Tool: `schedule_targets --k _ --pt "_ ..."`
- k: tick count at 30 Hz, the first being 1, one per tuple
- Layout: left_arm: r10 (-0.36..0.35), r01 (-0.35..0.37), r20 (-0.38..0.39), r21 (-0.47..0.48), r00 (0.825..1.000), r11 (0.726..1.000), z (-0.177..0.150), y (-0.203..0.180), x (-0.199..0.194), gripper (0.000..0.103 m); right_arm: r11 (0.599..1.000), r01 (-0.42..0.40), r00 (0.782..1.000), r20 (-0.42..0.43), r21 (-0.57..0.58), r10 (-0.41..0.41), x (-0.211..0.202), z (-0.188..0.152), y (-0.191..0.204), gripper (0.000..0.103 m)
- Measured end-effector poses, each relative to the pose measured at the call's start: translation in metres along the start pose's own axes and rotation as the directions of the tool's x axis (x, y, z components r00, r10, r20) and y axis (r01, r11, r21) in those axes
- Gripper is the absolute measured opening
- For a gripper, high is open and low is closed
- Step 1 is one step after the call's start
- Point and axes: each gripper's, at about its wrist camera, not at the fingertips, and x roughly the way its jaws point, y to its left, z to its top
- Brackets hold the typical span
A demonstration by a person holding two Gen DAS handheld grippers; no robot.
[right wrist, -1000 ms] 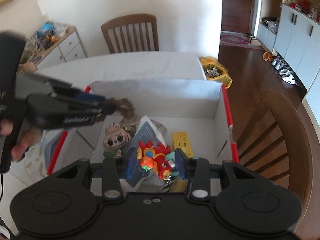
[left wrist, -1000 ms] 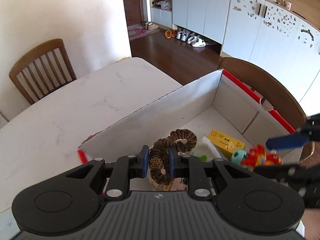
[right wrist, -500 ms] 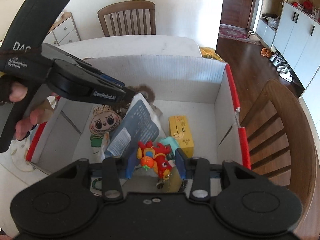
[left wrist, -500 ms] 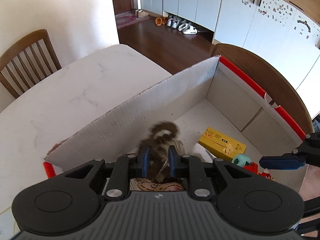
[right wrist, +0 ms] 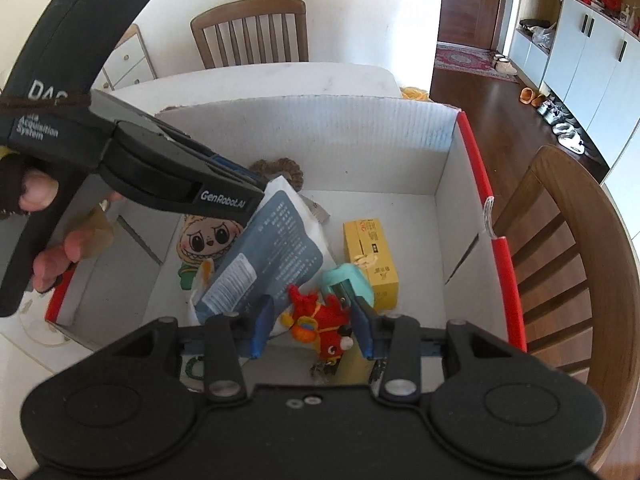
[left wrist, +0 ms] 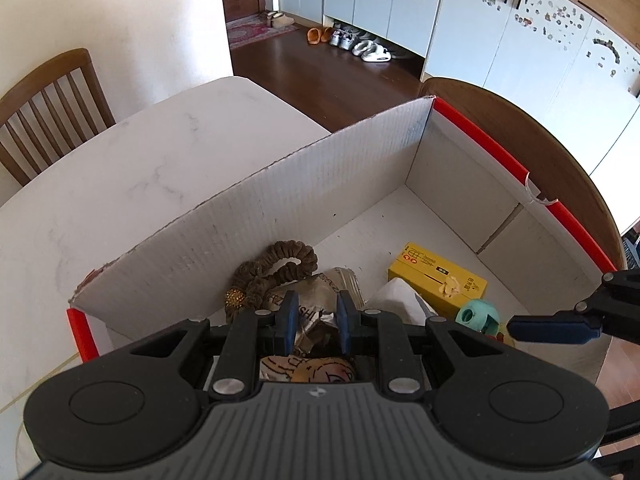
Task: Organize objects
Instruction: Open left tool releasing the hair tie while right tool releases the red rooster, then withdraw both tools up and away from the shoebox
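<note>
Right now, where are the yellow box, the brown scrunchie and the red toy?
yellow box (right wrist: pixel 370 258): right wrist view, top face.
brown scrunchie (left wrist: pixel 276 266): left wrist view, fabric loop.
red toy (right wrist: pixel 320 316): right wrist view, body.

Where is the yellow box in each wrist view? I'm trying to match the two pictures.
Left wrist: the yellow box lies on the carton floor, right of centre, behind the teal toy.
Right wrist: the yellow box lies right of centre, beside the blue-grey pouch, with the teal toy against it.
Shared landmark: the carton's red rim.
</note>
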Motion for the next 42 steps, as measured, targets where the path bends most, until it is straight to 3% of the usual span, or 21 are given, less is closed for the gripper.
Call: schedule_targets --k 12,17,19,20,27,34,42 --pt "0.040 -0.038 0.037 -0.065 0.999 0.997 -0.013 0.004 -0.026 0.022 0.999 -0.024 0.998 0.066 0.034 0.022 -0.029 0.000 -0.003 0.053" --pt "0.066 -0.061 0.067 -0.076 0.996 0.995 -0.021 0.004 -0.044 0.037 0.999 -0.046 0.994 0.096 0.011 0.045 -0.043 0.001 0.004 0.054" --pt "0.076 -0.069 0.084 -0.086 0.994 0.994 -0.024 0.005 -0.053 0.058 0.999 -0.048 0.993 0.110 0.009 0.046 -0.049 0.001 0.006 0.058" --pt "0.080 -0.071 0.095 -0.088 0.992 0.994 -0.026 0.004 -0.057 0.060 0.999 -0.048 0.992 0.116 0.008 0.047 -0.051 0.001 0.007 0.058" --pt "0.090 -0.076 0.152 -0.092 0.984 0.993 -0.038 0.000 -0.089 0.063 0.998 -0.064 0.985 0.159 0.016 0.060 -0.069 0.000 0.011 0.060" --pt "0.077 -0.055 0.228 -0.102 0.971 0.993 -0.054 0.001 -0.125 0.085 0.996 -0.086 0.973 0.217 0.034 0.077 -0.088 -0.003 0.017 0.065" --pt "0.052 -0.021 0.282 -0.111 0.958 0.994 -0.074 0.006 -0.158 0.087 0.993 -0.109 0.952 0.292 0.055 0.088 -0.105 -0.008 0.028 0.080"
